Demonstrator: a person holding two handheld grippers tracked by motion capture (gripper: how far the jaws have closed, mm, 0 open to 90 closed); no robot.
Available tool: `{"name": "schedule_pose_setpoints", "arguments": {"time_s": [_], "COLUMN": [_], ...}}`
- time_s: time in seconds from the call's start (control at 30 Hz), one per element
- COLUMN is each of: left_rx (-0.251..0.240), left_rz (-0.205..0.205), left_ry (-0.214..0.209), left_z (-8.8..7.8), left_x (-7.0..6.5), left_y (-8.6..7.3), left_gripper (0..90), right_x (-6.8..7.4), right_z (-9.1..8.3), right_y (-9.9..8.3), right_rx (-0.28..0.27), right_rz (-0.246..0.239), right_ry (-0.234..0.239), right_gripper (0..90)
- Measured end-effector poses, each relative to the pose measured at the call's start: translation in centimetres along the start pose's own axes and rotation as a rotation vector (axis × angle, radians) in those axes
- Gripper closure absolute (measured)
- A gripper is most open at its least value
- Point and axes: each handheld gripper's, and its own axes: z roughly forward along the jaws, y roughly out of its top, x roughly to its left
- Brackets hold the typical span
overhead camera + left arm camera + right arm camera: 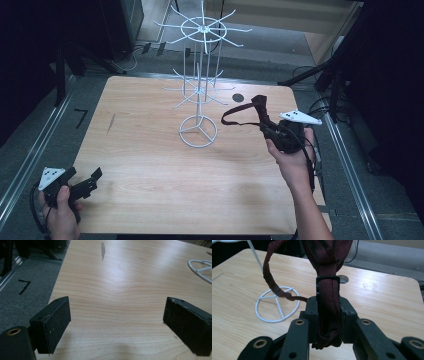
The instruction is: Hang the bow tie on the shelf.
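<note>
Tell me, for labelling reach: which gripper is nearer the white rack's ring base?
Right. The right gripper hangs just beside the ring base; the left gripper sits at the table's near-left corner.

A light wooden table (150,165) with rounded corners sits on a grey carpeted floor (47,130). A white wire display rack (200,75) stands on it toward the far middle, resting on a round ring base (198,131). A small dark round hole (238,97) sits near the table's far right edge, and a short dark scuff (110,123) marks the left side.
</note>
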Motion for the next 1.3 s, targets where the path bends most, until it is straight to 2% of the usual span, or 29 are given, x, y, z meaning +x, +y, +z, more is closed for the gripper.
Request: {"name": "schedule_pose_setpoints", "arguments": {"time_s": [0.2, 0.47, 0.77, 1.3], "left_rx": [0.001, 0.001, 0.001, -0.001], "left_rz": [0.001, 0.005, 0.002, -0.002], "left_ry": [0.003, 0.002, 0.002, 0.001], "left_z": [0.0, 0.0, 0.0, 0.0], "left_x": [0.0, 0.0, 0.0, 0.0], "left_y": [0.0, 0.0, 0.0, 0.0], "left_gripper": [8.3, 8.3, 8.3, 8.3], "right_x": [0.6, 1.7, 2.5, 4.1], "right_z": [-0.7, -1.0, 0.2, 3.1], "right_y": [0.5, 0.9, 1.3, 2.0], "right_rx": [-0.009, -0.02, -0.016, 0.027], "right_rz": [-0.014, -0.059, -0.054, -0.055], "right_ry": [0.031, 0.06, 0.08, 0.1], "right_gripper": [74.1, 74.0, 74.0, 74.0]}}
